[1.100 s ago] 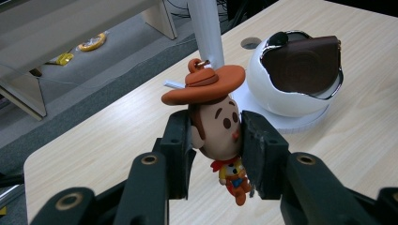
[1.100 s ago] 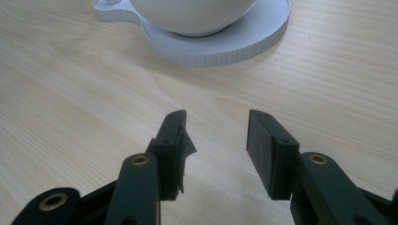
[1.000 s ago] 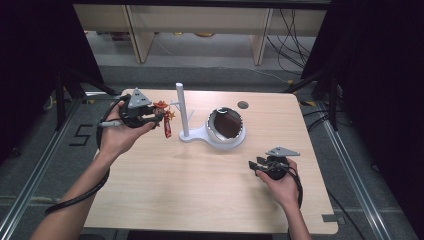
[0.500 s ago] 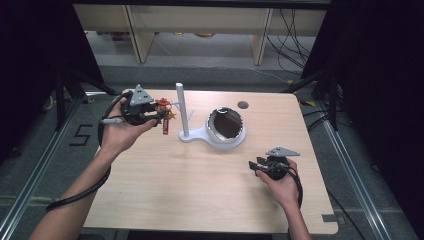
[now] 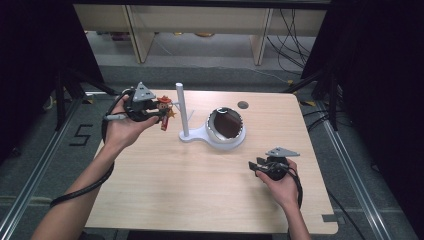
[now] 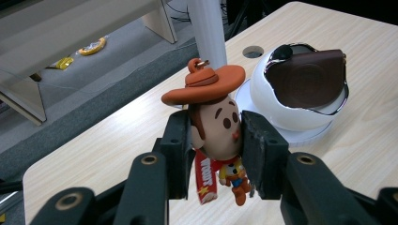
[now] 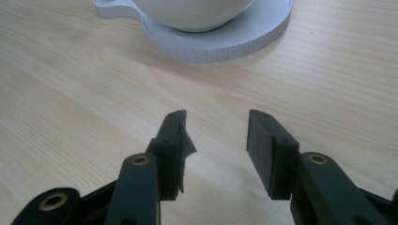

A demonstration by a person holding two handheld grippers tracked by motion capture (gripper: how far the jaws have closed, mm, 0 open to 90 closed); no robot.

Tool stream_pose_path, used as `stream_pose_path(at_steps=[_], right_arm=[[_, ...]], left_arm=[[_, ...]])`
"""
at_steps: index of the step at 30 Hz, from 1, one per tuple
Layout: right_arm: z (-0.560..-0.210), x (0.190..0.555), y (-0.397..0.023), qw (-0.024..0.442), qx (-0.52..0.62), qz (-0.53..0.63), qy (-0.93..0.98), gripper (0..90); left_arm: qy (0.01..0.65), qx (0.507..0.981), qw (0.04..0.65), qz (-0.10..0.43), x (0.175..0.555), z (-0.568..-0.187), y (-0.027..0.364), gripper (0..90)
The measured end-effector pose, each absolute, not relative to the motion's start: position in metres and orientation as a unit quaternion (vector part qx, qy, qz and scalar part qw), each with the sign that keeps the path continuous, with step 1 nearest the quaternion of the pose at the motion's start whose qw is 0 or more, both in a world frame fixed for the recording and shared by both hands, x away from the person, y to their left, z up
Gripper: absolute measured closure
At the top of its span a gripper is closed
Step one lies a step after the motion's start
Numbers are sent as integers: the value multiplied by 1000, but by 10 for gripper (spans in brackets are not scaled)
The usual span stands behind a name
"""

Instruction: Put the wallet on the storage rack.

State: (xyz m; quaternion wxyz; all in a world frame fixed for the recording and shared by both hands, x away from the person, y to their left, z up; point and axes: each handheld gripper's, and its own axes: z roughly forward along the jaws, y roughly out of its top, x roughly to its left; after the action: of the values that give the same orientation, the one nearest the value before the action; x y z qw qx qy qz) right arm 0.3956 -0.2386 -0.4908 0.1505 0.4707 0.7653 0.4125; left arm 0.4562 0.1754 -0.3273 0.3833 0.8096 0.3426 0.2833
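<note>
A small cowboy figure (image 5: 163,108) with an orange hat hangs above the table's far left, and my left gripper (image 5: 160,112) is shut on it. In the left gripper view the pads (image 6: 256,140) press both sides of the cowboy figure's head (image 6: 219,129), and a metal ring sits on top of the hat. Just right of it stands a white post (image 5: 181,109) on a white base. The base also carries a white round shell (image 5: 226,126) with a brown pouch (image 6: 307,77) inside. My right gripper (image 5: 256,167) rests low near the front right, open, with bare wood between its pads (image 7: 263,140).
The wooden table (image 5: 190,195) has a round cable hole (image 5: 243,104) near its far edge. Behind the table is a low shelf unit (image 5: 200,20) and cables on the floor. A cable loops from my left gripper over the table's left edge.
My left gripper has lifted the cowboy figure slightly and drawn it a little left. The right hand has kept still.
</note>
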Motion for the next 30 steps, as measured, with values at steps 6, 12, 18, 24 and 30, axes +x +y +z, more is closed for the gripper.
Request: stream_pose_path(at_steps=[6, 12, 18, 24, 30], right_arm=[[-490, 395, -239, 152, 473, 406, 767, 586], [-490, 395, -239, 157, 471, 403, 769, 584], [-490, 395, -238, 151, 474, 407, 766, 583], [-489, 394, -239, 163, 470, 405, 768, 582], [-490, 394, -239, 160, 466, 407, 769, 581]], left_arm=[[344, 810, 381, 282, 459, -330, 176, 636], [353, 810, 376, 279, 462, -337, 181, 636], [368, 807, 373, 275, 463, -345, 183, 635], [356, 820, 359, 269, 468, -359, 188, 634], [356, 827, 350, 259, 469, -373, 185, 632]])
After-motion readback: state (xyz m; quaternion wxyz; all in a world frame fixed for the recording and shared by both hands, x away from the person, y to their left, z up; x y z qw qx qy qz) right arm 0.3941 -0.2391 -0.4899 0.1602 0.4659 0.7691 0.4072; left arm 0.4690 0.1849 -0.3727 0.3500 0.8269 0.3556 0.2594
